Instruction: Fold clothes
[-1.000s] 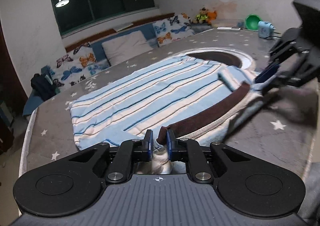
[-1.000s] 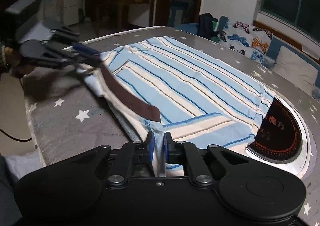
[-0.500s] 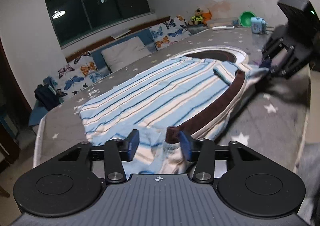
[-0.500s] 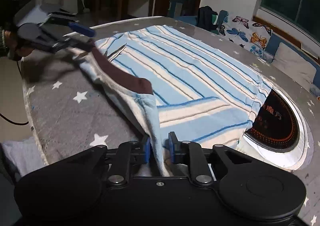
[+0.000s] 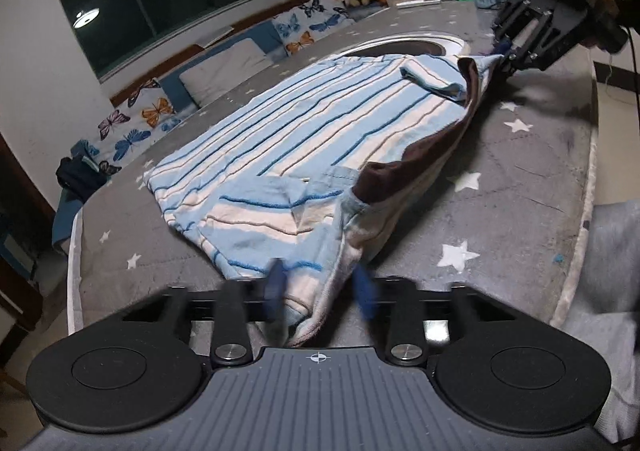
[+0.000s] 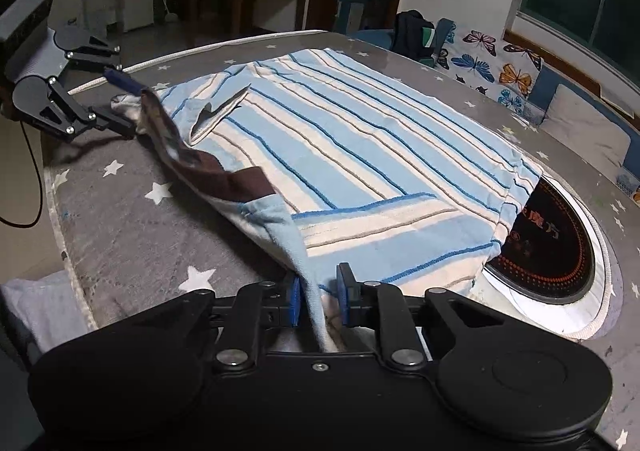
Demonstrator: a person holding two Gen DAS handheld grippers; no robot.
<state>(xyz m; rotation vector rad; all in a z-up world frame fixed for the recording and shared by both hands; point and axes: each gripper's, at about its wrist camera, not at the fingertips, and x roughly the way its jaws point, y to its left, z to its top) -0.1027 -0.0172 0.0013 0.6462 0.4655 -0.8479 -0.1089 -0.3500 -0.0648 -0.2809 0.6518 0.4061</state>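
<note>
My left gripper (image 5: 320,291) stands with its fingers parted, a corner of the striped garment (image 5: 320,131) lying loose between them. My right gripper (image 6: 318,293) is likewise spread, with the cloth's edge draped through the gap. The garment lies flat on the grey star-patterned table (image 5: 520,179), brown band (image 6: 224,179) at its near edge.

Left gripper (image 5: 320,293) blurred; garment (image 5: 320,155) hem hidden.

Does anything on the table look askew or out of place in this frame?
Yes. The striped garment's near edge is bunched: its brown band twists, and a small flap is turned up. It also overlaps the round cooktop.
</note>
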